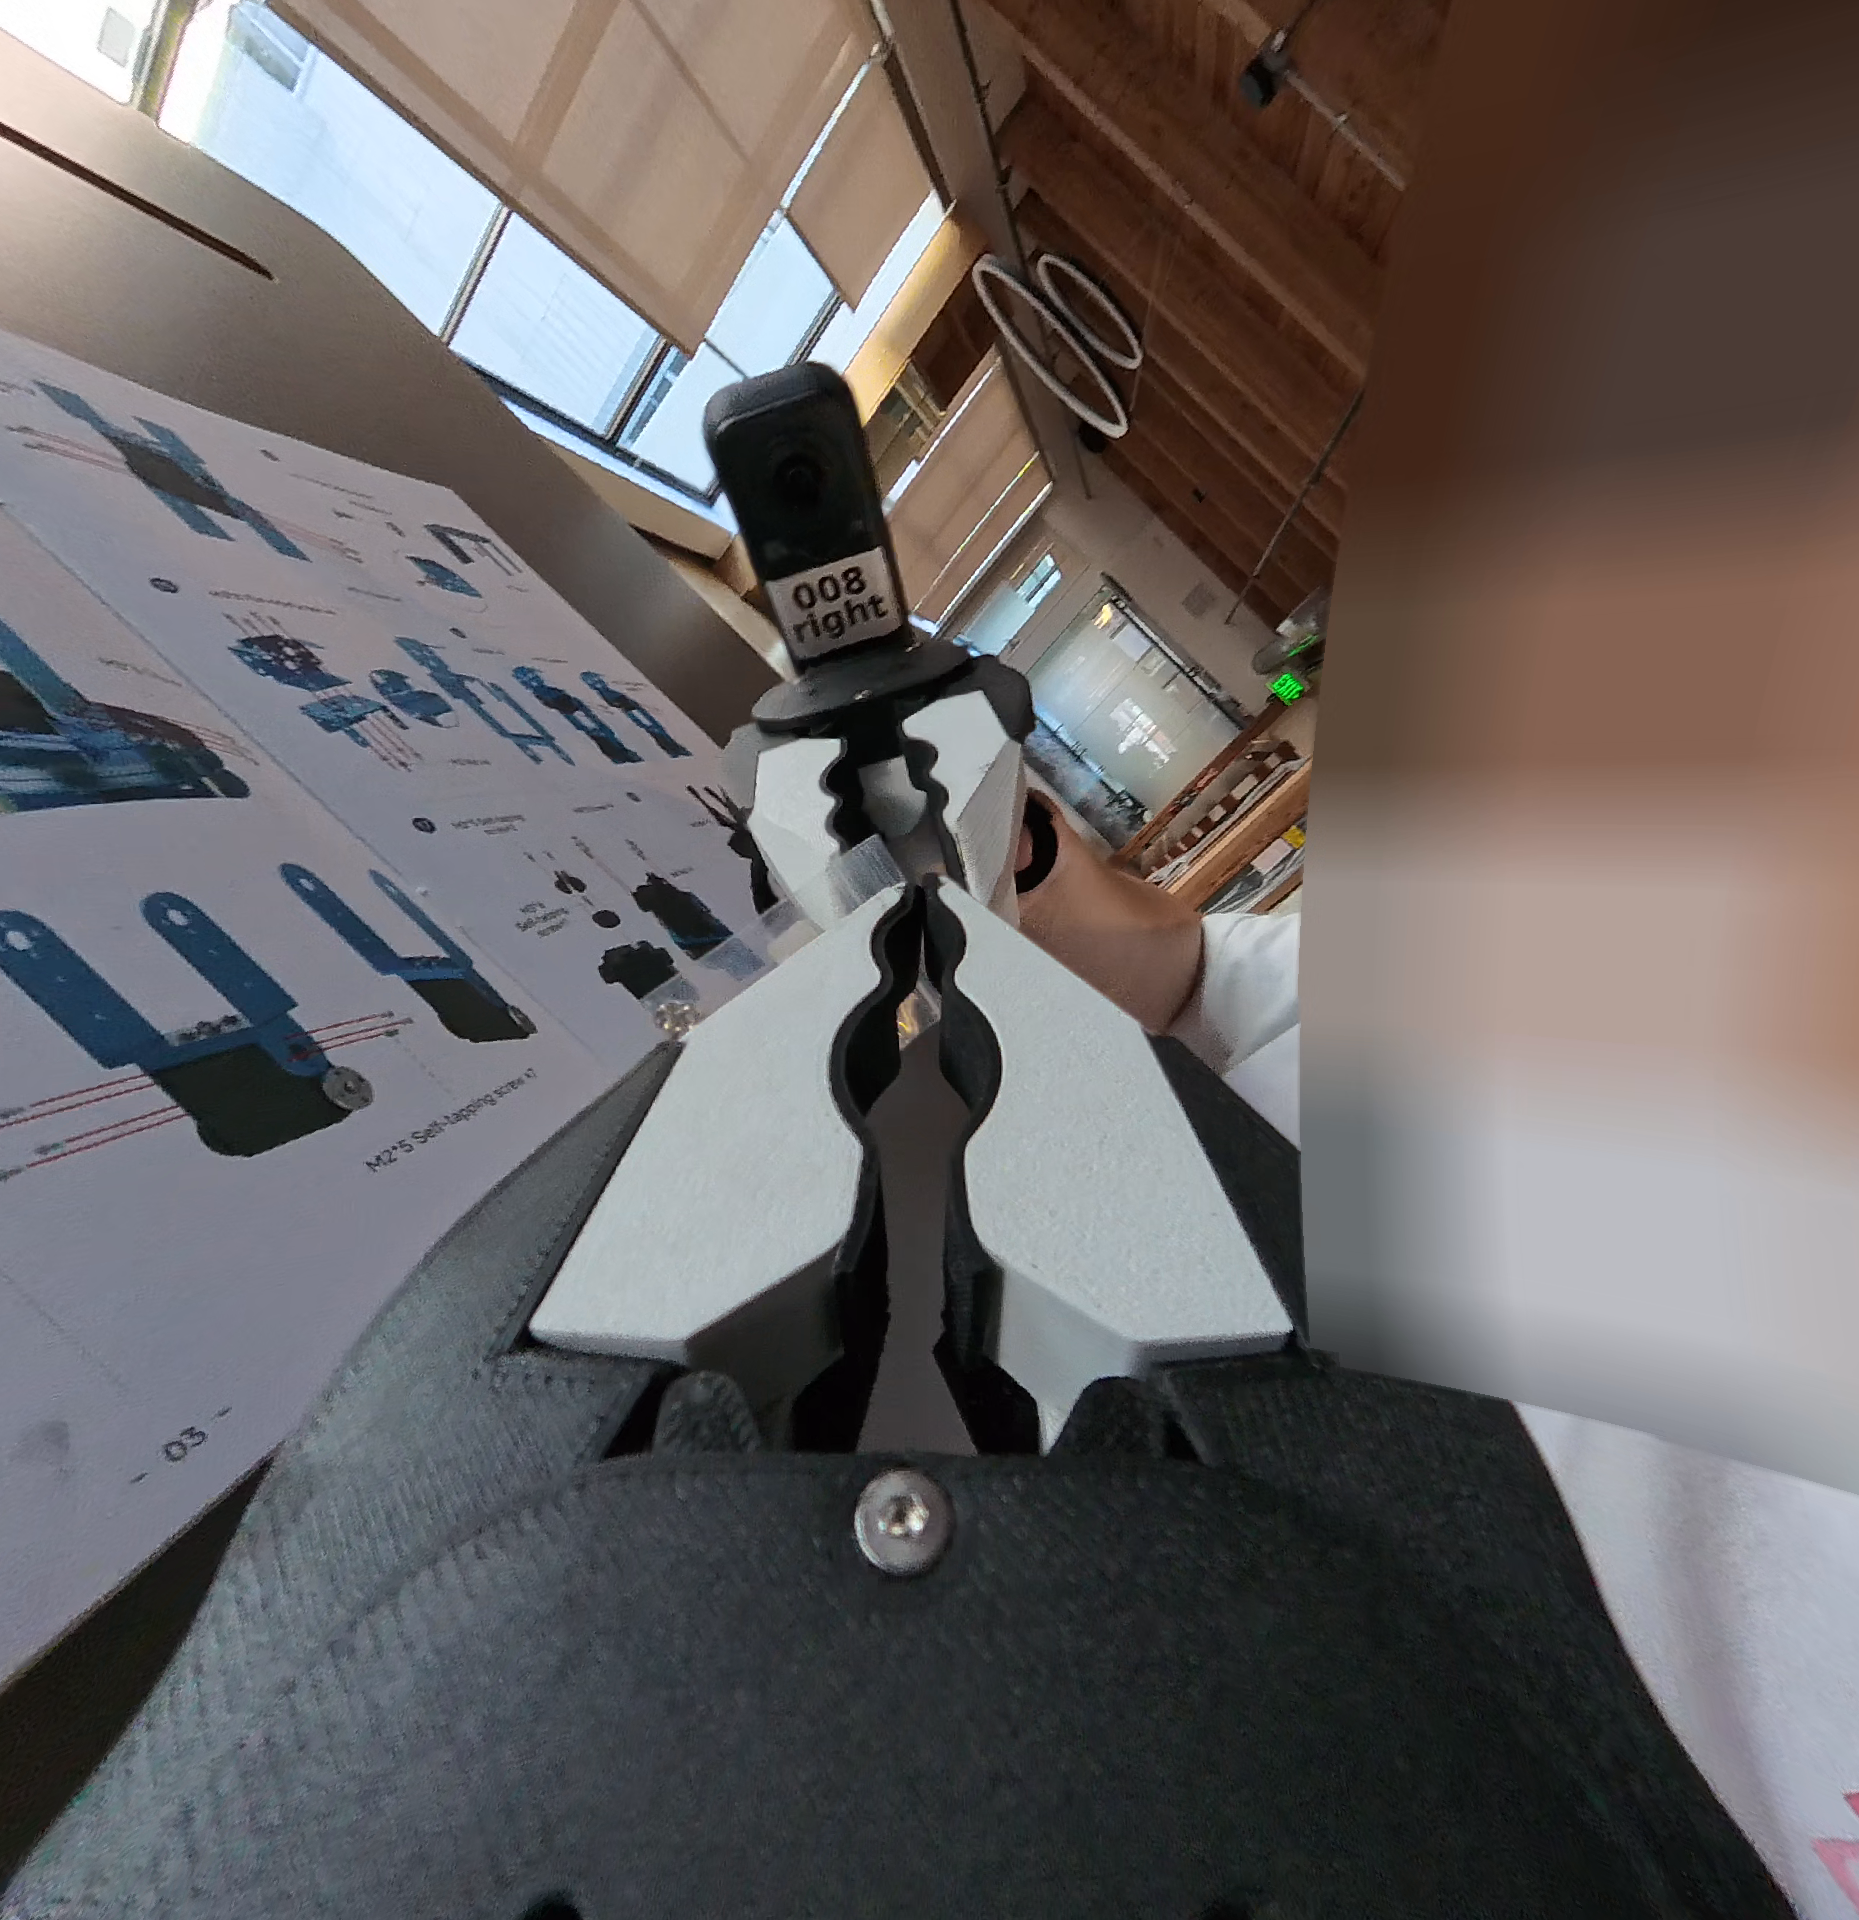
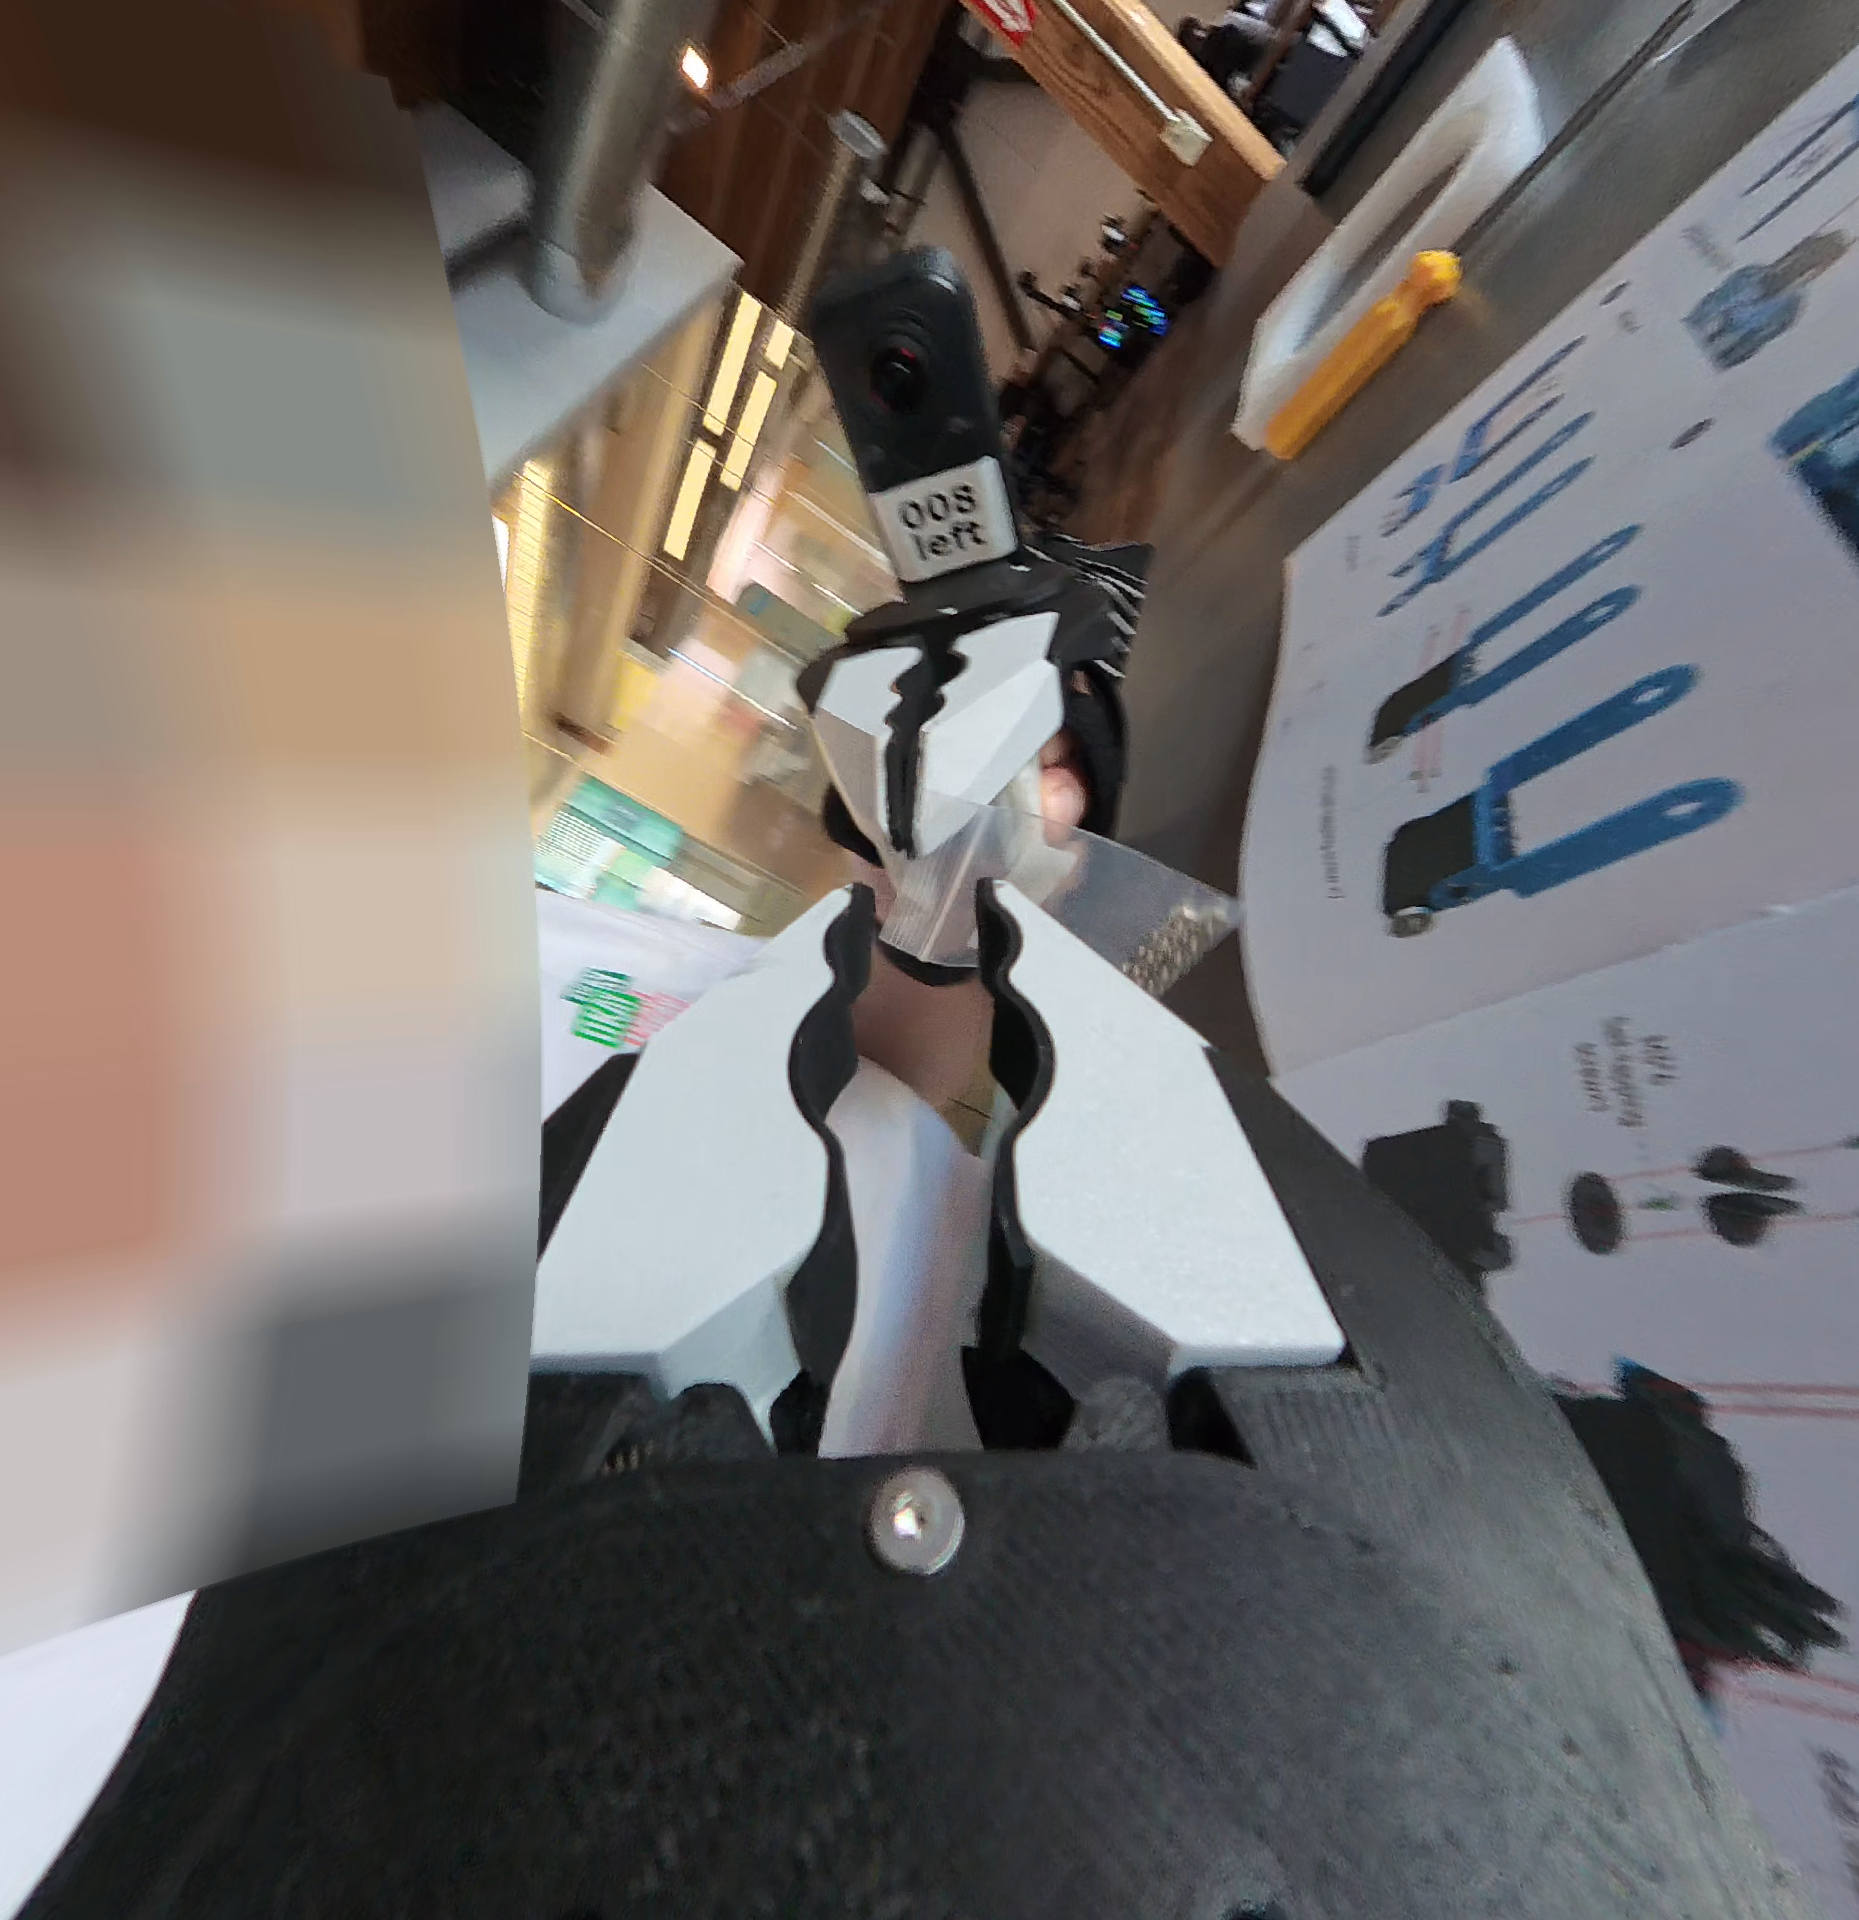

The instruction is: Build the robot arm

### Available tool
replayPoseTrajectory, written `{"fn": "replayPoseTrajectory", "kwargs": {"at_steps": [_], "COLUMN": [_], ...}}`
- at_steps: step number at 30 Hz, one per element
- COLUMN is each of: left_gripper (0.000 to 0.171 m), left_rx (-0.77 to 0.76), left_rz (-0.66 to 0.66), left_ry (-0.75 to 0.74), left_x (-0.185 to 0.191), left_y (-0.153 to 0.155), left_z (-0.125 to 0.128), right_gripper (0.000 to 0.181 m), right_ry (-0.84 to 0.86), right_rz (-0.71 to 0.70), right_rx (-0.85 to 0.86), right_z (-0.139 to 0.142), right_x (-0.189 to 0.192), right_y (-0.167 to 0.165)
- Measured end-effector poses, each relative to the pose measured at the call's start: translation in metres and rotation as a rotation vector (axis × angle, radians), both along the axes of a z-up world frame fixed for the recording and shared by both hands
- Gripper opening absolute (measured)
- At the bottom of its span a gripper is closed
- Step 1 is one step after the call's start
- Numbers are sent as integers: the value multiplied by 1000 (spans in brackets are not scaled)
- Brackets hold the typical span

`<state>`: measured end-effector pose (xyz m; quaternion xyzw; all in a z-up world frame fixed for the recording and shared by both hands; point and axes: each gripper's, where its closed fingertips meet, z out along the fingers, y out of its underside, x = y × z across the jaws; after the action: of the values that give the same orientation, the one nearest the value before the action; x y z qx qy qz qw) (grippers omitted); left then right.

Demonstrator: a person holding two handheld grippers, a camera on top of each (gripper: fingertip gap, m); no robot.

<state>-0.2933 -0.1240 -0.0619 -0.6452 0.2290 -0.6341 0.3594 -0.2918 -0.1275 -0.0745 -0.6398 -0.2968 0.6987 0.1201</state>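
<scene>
The two grippers face each other above a printed assembly sheet (image 1: 281, 831). My left gripper (image 1: 925, 889) is shut on the edge of a small clear plastic bag (image 1: 743, 940) and holds it up. The bag holds several small silver screws (image 2: 1174, 948). In the right wrist view the bag (image 2: 1112, 899) hangs from the left gripper (image 2: 904, 844). My right gripper (image 2: 923, 902) is open, its fingertips on either side of the bag's near corner, apart from it. The right gripper (image 1: 883, 831) also shows beyond the left one in the left wrist view.
The sheet (image 2: 1527, 727) lies on a grey table (image 2: 1195, 644). A yellow tool (image 2: 1351, 343) rests on a white foam tray (image 2: 1424, 177) at the table's far side. A person's hand (image 1: 1101, 935) and white sleeve are close behind the grippers. Only a small space, under 4 cm, lies between the two pairs of fingers.
</scene>
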Motion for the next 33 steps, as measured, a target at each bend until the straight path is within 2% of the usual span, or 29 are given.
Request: {"fn": "replayPoseTrajectory", "kwargs": {"at_steps": [3, 8, 12, 14, 17, 19, 21, 23, 25, 29, 33], "left_gripper": [0, 0, 0, 0, 0, 0, 0, 0, 0, 0, 0], "left_rx": [-22, -53, -94, -97, -48, -15, 6, 23, 26, 62, 53], "left_rz": [6, 35, 57, 89, 196, 268, 289, 287, 301, 330, 330], "left_ry": [41, 110, 79, 74, 142, 195, 187, 176, 224, 290, 243], "left_x": [2, 6, -1, -11, -35, -52, -61, -64, -67, -73, -74], "left_y": [2, 6, 9, 9, 14, 20, 19, 15, 14, 14, 12], "left_z": [-6, -17, -16, -13, -15, -20, -19, -19, -27, -35, -37], "right_gripper": [20, 8, 12, 27, 36, 38, 38, 37, 38, 36, 10], "right_ry": [-69, -73, -107, -152, -237, -273, -349, -434, -485, -500, -561], "right_rz": [-27, -32, -1, 14, 56, 94, 84, 99, 122, 85, 17], "right_rx": [83, 37, 116, 285, 646, 906, 1199, 1348, 1315, 1249, 1331], "right_z": [-6, -6, -14, -21, -37, -44, -51, -61, -70, -72, -74], "right_x": [4, 8, 8, 5, -3, -9, -13, -13, -16, -27, -32], "right_y": [5, 6, 0, -6, -16, -21, -13, -6, -6, -10, -6]}}
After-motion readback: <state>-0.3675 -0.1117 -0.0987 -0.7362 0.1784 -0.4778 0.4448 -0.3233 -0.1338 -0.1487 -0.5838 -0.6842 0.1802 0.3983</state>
